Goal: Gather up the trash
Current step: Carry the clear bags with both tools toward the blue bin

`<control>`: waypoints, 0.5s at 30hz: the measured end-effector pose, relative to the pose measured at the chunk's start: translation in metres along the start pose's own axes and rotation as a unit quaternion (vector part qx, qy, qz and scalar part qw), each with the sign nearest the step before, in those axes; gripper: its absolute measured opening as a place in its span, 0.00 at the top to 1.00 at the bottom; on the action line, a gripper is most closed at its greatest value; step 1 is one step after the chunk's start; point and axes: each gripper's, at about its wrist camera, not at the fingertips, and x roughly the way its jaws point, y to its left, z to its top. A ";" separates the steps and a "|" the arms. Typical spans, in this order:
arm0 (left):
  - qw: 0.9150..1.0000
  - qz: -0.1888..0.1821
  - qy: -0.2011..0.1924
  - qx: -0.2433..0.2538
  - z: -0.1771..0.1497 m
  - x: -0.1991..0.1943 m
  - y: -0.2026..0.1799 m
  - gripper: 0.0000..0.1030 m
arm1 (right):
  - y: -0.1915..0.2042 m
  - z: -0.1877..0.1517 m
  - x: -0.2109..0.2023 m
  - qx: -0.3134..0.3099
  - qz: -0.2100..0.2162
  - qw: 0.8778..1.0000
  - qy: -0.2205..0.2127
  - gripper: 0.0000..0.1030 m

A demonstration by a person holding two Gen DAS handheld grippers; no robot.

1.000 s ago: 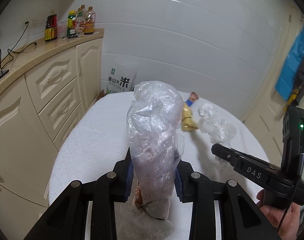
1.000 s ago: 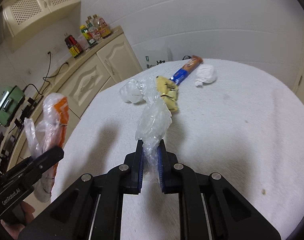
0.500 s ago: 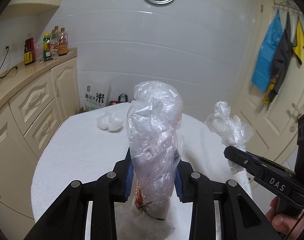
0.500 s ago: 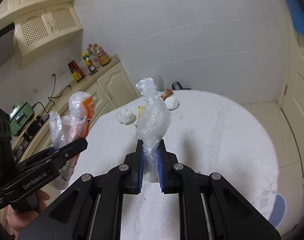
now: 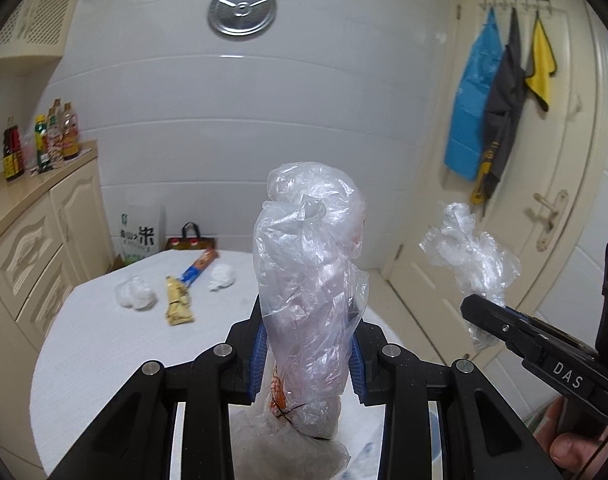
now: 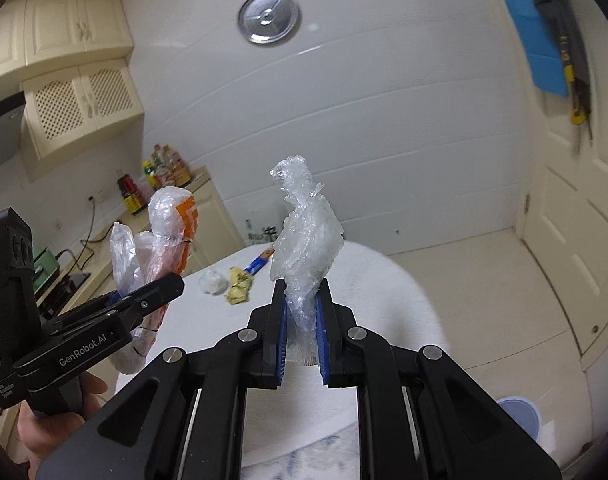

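Note:
My left gripper [image 5: 306, 344] is shut on a clear plastic bag with an orange wrapper inside [image 5: 310, 280], held upright above the round white table [image 5: 104, 344]. The same bag shows in the right wrist view [image 6: 164, 248]. My right gripper [image 6: 302, 320] is shut on a crumpled clear plastic wrap [image 6: 304, 240], also seen in the left wrist view [image 5: 470, 248], lifted off the table. On the table lie a yellow packet [image 5: 178, 302], a blue and orange wrapper [image 5: 198, 266] and two white crumpled wads [image 5: 134, 292] [image 5: 223, 276].
Cream cabinets [image 5: 24, 248] with bottles [image 5: 56, 130] on the counter stand at the left. A rice bag [image 5: 140, 236] and a dark tote [image 5: 190, 242] sit on the floor by the wall. A door [image 5: 560, 208] with hanging cloths is at the right. A blue round lid [image 6: 518, 416] lies on the floor.
Both grippers have risen and tilted up with their plastic trash; the table now looks lower and farther. The right gripper's wrap has left the tabletop. Both stay shut.

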 end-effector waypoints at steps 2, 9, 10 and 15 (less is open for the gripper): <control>1.000 -0.014 -0.002 0.009 0.003 0.003 -0.012 0.70 | -0.017 0.002 -0.017 0.011 -0.013 1.000 -0.012 0.88; 0.996 -0.073 0.005 0.041 0.013 0.030 -0.056 0.70 | -0.074 0.001 -0.067 0.044 -0.070 0.996 -0.040 0.88; 0.995 -0.083 0.007 0.047 0.015 0.036 -0.062 0.70 | -0.085 0.000 -0.076 0.053 -0.081 0.994 -0.044 0.88; 0.989 -0.124 0.032 0.070 0.021 0.072 -0.103 0.70 | -0.127 -0.011 -0.104 0.085 -0.125 0.987 -0.051 0.88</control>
